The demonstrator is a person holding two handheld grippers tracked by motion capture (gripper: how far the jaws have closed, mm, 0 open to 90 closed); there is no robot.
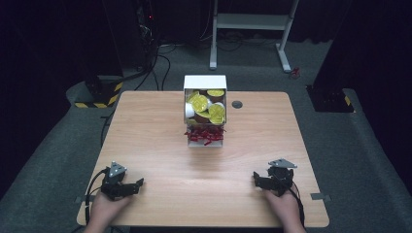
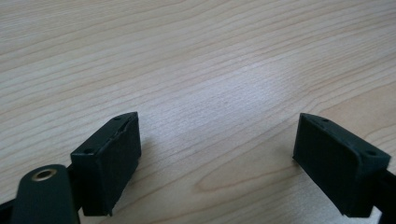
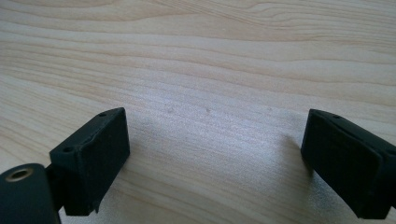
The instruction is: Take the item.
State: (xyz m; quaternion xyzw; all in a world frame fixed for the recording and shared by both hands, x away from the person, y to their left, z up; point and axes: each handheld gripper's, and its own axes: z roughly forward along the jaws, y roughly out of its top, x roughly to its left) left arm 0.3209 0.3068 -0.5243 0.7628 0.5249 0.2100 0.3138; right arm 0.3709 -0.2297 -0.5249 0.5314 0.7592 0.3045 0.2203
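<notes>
A white box (image 1: 204,82) stands at the far middle of the wooden table (image 1: 155,141). Several small cups with yellow lids (image 1: 208,109) fill it, and red paper shreds (image 1: 205,134) spill from its near side. My left gripper (image 1: 138,185) rests at the front left, held by a hand and pointing inward. In the left gripper view its jaws (image 2: 217,137) stand open over bare wood. My right gripper (image 1: 256,178) rests at the front right, also held by a hand, and it mirrors the left. Its jaws (image 3: 215,137) are open with nothing between them.
A dark round grommet (image 1: 237,104) sits in the tabletop just right of the box. Beyond the table, on the grey floor, stand a white desk frame (image 1: 252,22) and a base with yellow-black stripes (image 1: 99,97). Cables trail at the back left.
</notes>
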